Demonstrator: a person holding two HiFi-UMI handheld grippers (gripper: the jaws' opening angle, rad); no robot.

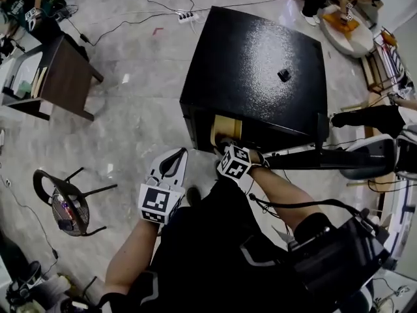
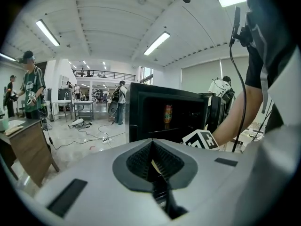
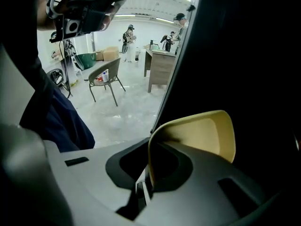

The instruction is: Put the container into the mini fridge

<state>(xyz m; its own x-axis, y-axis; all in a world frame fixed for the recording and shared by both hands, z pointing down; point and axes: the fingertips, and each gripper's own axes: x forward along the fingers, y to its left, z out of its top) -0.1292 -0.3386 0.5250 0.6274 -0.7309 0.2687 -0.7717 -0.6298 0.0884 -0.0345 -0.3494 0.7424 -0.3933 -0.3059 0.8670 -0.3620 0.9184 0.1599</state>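
One container (image 3: 202,135), pinched at the mouth of the mini fridge (image 1: 260,64).
The right gripper (image 3: 146,175) has its jaws clamped tight on the thin wall of this pale-yellow tub (smooth, round-cornered, its hollow side turned back toward the tool). The dark fridge interior lies just beyond the tips. The fridge is a black box with a glossy, speckled top, standing directly ahead of both tools. The left gripper (image 2: 153,161) sits beside the right one and short of the fridge. Its ribbed black pads are drawn together, carrying nothing. Straight ahead of it, an orange can-like item (image 2: 168,116) stands inside.
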